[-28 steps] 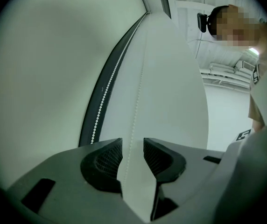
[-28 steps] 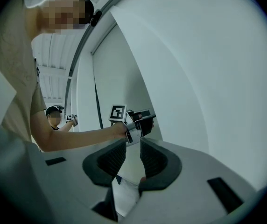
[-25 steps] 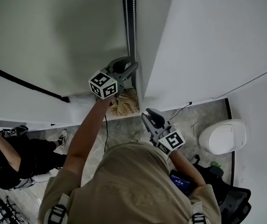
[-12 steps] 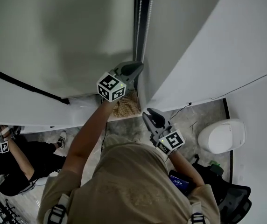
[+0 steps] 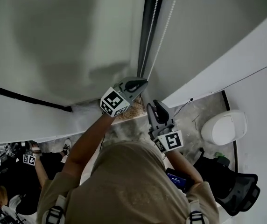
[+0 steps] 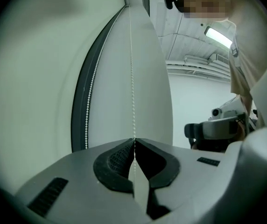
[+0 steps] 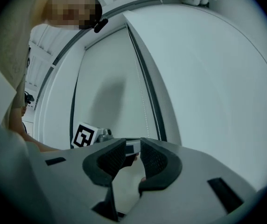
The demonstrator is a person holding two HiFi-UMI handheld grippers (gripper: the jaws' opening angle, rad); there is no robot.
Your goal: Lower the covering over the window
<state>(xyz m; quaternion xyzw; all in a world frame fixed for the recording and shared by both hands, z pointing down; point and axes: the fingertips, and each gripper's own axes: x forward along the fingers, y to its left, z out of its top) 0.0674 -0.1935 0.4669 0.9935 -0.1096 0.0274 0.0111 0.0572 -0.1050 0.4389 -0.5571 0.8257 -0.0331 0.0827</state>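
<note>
Bead chain pinched
Only the left gripper view shows its ribbed fingers just closed on it; the right gripper has its fingers apart.

Grey hand-held two-jaw grippers: two, the left gripper and the right gripper. Black-and-white marker cubes: one on each. White bead chain: two strands. Pale fabric window covering: one. Dark vertical frame strip: one. White rounded object: one. Black office chair: one. People: two, the wearer and a seated person.
</note>
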